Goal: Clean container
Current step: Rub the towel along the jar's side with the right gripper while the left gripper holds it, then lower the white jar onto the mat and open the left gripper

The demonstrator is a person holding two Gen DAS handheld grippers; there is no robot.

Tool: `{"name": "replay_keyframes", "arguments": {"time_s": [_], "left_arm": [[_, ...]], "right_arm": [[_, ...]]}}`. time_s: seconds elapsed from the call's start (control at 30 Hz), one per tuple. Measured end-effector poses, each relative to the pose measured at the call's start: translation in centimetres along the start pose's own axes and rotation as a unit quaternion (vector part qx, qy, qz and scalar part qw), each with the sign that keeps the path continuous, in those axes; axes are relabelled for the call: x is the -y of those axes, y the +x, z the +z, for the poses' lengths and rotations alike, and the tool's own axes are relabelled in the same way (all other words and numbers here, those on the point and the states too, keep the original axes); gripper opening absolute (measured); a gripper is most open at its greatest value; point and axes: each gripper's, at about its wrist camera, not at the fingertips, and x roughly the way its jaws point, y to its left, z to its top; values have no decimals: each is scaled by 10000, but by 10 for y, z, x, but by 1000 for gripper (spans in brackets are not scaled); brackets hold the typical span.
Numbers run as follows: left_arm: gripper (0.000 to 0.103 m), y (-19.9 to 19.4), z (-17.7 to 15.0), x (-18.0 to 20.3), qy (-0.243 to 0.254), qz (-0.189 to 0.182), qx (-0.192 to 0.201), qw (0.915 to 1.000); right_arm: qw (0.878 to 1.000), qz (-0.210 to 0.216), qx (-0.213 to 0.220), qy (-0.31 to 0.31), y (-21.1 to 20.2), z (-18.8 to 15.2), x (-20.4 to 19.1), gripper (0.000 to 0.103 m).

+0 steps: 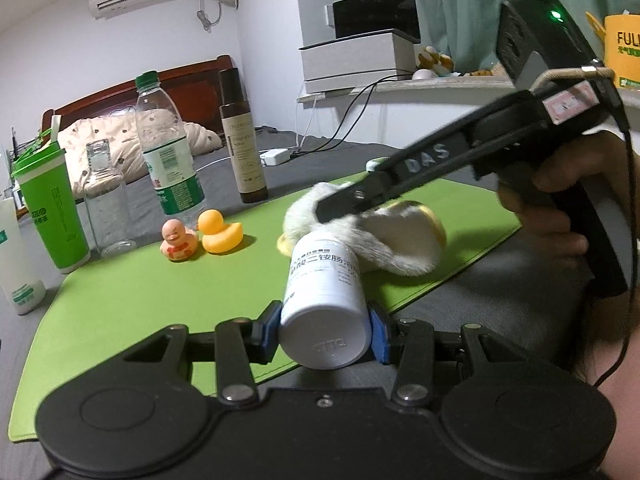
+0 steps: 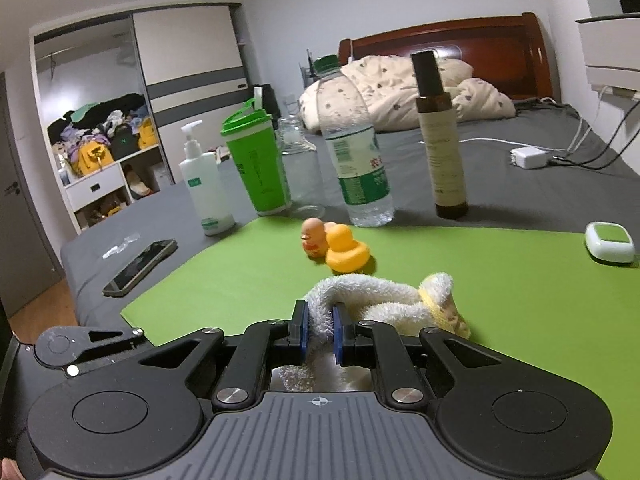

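Over on the far left of the green mat [image 1: 120, 304], a white pump bottle [image 2: 202, 184] stands on the grey bedsheet [image 2: 520, 196], then a green tumbler [image 1: 50, 208], a clear glass bottle [image 1: 106, 200], a green-capped water bottle [image 1: 166, 148] and a tall brown bottle [image 1: 244, 136], all upright in a row. Just in front of them sit two ducks side by side, the pink duck [image 1: 178, 238] touching the yellow duck [image 1: 220, 232]. Centre now: the left gripper [image 1: 325, 330] has its blue pads clamped on a white pill bottle [image 1: 326, 300], held tilted, base towards the camera, above the mat's near edge. Across its far end lies a fluffy white cloth [image 1: 384, 236], pinched in the narrow fingers of the right gripper [image 2: 319, 330], which reaches in from the right in the person's hand [image 1: 560, 208]. Further right, a small white-and-green case [image 2: 610, 242] rests on the mat's corner, well apart from the action.
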Motion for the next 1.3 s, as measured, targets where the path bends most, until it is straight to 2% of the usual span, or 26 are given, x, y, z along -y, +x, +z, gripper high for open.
{"name": "replay_keyframes", "arguments": {"time_s": [0.23,0.67,0.93,1.03,1.17,1.23,1.3], "left_arm": [[43,3,2,-9,-143,63,-37,9999],[43,8,3,-10,-209,124,-27,9997],[43,6,0,-12,-218,258,2,9994],[45,5,0,-11,-251,310,27,9992],[55,5,-2,-11,-347,355,26,9988],[58,4,-2,-11,-420,396,51,9983],[66,3,-3,-10,-498,481,74,9976]], "right_arm": [[9996,60,-293,-4,-10,-20,-3,12],[9980,554,-252,169,-32,-35,-30,12],[9999,-5,63,137,-45,-35,-31,13],[9997,-213,107,-88,-48,-36,-37,13],[9971,-678,101,-323,-49,-41,-50,13],[9964,-768,88,-345,-47,-46,-54,13],[9956,-859,80,-370,-44,-50,-58,13]]}}
